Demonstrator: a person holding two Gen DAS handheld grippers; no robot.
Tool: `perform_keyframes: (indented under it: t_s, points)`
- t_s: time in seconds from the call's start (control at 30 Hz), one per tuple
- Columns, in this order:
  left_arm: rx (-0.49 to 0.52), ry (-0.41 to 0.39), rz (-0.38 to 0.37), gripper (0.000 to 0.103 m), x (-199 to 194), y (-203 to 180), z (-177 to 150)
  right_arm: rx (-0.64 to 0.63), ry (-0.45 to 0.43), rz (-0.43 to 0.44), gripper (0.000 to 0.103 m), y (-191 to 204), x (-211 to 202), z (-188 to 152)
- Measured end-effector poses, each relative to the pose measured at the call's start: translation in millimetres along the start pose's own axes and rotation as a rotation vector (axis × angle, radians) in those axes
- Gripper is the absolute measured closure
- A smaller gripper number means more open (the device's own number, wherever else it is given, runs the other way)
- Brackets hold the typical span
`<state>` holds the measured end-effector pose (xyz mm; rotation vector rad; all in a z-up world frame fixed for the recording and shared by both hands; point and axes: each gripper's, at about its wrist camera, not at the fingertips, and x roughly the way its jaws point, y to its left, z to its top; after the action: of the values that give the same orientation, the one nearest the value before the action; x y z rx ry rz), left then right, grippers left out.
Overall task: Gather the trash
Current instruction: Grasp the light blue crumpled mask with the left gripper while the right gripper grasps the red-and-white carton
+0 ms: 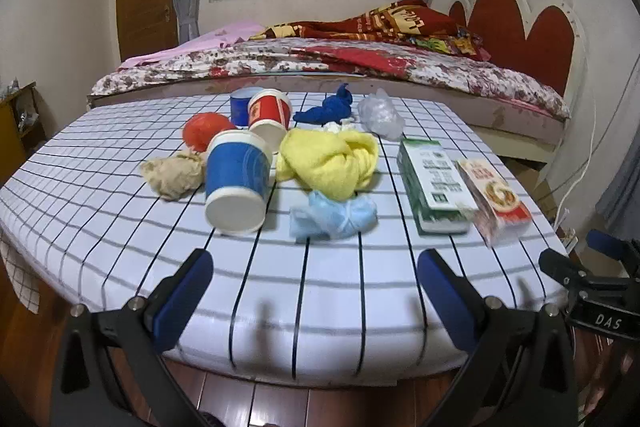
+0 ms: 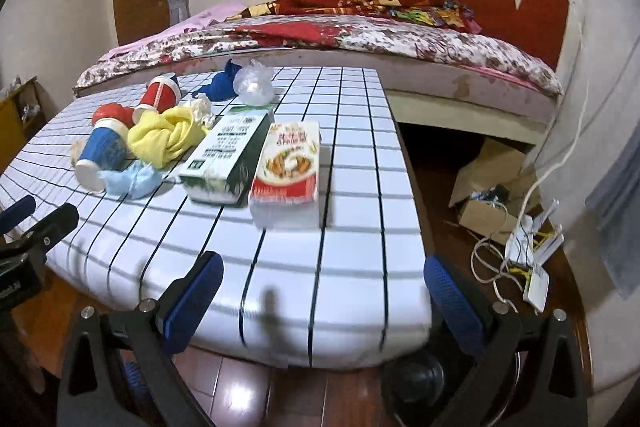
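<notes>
Trash lies in a loose heap on a table with a white grid cloth, toward its far half, well ahead of both grippers.

Nearest the left gripper: a blue cup on its side, white base toward the gripper, mouth toward the bed, long axis running roughly away from the camera. Just right of it a pale blue wad, a yellow cloth behind that. Tan crumpled paper touches the cup's left side. Further back: a red ball, a red cup also tipped, a dark blue wad, a clear plastic bag.

Ahead of the right gripper: a green carton and a red box, both flat, side by side and nearly touching, long axes running away from the gripper toward the bed, the carton leaning leftward at its far end.

Both grippers hover at the table's near edge, jaws wide, nothing between them. Each one's tip shows at the edge of the other's view.
</notes>
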<state>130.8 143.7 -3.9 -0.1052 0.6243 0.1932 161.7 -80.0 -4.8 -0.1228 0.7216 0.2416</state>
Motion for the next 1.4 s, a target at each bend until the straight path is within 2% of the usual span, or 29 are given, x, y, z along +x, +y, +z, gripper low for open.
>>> perform_keyframes:
  t_s: [0.2,0.37,0.47,0.6,0.67,0.8,0.97,1.03,1.07,1.13,1.3,1.4]
  points:
    - [0.004,0.038,-0.018,0.003,34,-3,9,0.002,0.049,0.006,0.018,2,35,13]
    - [0.030,0.071,-0.031,0.016,55,-8,11,0.010,0.066,0.021,0.025,-1,53,16]
    - [0.030,0.081,-0.031,0.020,62,-8,11,0.001,0.066,0.028,0.025,0,59,19]
    - [0.030,0.101,-0.045,0.035,71,-8,13,-0.002,0.059,0.038,0.025,0,62,23]
    - [0.029,0.111,-0.050,0.039,73,-7,12,0.002,0.039,0.050,0.025,0,56,25]
    - [0.019,0.113,-0.059,0.041,75,-4,12,-0.008,0.020,0.078,0.025,6,52,29]
    - [0.023,0.113,-0.068,0.042,78,-7,15,-0.009,0.036,0.076,0.025,10,67,36]
    - [0.021,0.117,-0.080,0.048,81,-7,17,-0.003,0.047,0.083,0.035,9,73,39]
    - [0.020,0.119,-0.089,0.055,82,-7,17,-0.003,0.054,0.096,0.050,8,76,40]
    - [0.021,0.128,-0.120,0.074,84,-7,17,-0.012,0.042,0.100,0.050,9,75,41]
    - [0.011,0.107,-0.158,0.085,77,-4,16,-0.034,0.016,0.088,0.050,7,65,33]
    - [0.010,0.088,-0.174,0.087,69,-4,15,-0.038,-0.005,0.085,0.050,5,53,28]
